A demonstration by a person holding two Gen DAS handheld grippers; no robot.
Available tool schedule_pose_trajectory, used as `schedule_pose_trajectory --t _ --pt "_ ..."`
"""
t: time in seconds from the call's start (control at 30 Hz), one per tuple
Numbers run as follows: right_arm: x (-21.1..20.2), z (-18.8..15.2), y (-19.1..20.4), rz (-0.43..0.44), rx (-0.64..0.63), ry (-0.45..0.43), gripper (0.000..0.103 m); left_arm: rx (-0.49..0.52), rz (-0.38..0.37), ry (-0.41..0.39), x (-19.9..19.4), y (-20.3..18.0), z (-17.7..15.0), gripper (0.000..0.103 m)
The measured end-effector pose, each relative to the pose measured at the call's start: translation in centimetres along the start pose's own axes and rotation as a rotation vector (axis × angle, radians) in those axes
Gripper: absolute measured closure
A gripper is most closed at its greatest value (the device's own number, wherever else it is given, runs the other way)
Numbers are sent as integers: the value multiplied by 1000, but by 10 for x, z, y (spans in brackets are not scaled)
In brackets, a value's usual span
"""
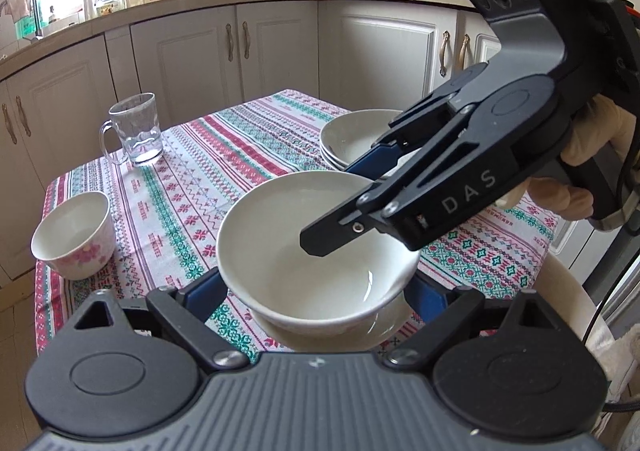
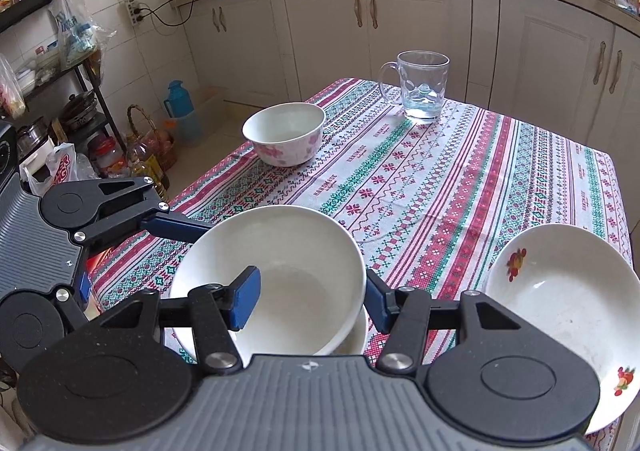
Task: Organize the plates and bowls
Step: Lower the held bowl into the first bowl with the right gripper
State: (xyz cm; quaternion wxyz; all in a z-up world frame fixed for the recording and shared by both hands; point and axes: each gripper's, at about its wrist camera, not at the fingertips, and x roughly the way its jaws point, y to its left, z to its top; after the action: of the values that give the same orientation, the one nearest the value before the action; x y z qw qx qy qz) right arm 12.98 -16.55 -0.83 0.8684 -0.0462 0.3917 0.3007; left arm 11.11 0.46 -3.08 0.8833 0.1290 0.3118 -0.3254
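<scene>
Left gripper: spread wide, pads against opposite flanks of bowl; appears clamped across its width.
Bowl: white, round, no long axis; sits slightly tilted in lower bowl, at near edge of cloth.
Right gripper: enters from right, angled down; narrow gap, one finger inside bowl, other outside, astride its wall; pinch or mere straddle not discernible.
Plates: stacked just behind bowl, to right.
Floral bowl: left, well apart; probably next for nesting, nearer left hand.
Mug: far left.
</scene>
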Motion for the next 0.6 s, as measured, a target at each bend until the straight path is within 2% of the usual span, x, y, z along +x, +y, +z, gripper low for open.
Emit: schedule_pose_trajectory --t 0.6 --pt "6 -10 0 -25 -23 29 41 19 -19 62 10 -1 2 8"
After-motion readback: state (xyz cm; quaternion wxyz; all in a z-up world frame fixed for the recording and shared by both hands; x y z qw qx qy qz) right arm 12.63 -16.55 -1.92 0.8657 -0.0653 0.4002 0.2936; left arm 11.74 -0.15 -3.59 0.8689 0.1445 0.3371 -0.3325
